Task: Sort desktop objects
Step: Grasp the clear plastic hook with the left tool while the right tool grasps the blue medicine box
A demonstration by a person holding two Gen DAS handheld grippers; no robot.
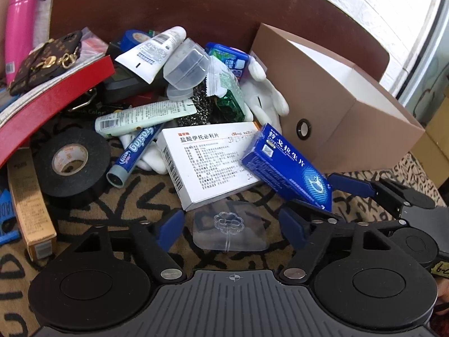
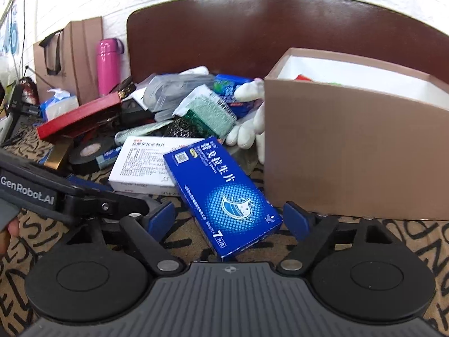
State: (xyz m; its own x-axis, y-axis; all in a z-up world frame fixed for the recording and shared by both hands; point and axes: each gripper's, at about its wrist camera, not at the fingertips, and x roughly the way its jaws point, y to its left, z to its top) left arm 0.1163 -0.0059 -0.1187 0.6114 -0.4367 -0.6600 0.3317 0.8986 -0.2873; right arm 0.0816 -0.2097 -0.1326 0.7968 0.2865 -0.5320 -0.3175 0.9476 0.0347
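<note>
Both tools are down at the near edge of the heap, each lined up on its own pick — this is the reaching step, nothing lifted yet.

The right tool [image 2: 228, 219] stands wide with the blue box [image 2: 221, 196] lying between its fingers; the pads sit clear of the box's sides, so it isn't gripped. The box rests tilted, its far end propped on the white box [image 2: 140, 163] just ahead and to the left of the tool. The brown bin [image 2: 350, 151] stands ahead and to the right, open at the top, with something red showing inside — by my guess that is where sorted items go.

The left tool [image 1: 233, 229] is also wide and holds nothing. Between its fingers, flat on the patterned cloth [image 1: 112, 224], lies a clear hook pad [image 1: 228, 229]. The white box lies straight ahead of it, the black tape roll [image 1: 73, 163] ahead and to the left.

Next, I'd say, the right tool needs to close squarely on the blue box's long sides, lift it clear of the white box, and swing right over the bin's rim. The flat clear pad looks harder — thin and low, it calls for fingertips pressed right down to the cloth.
</note>
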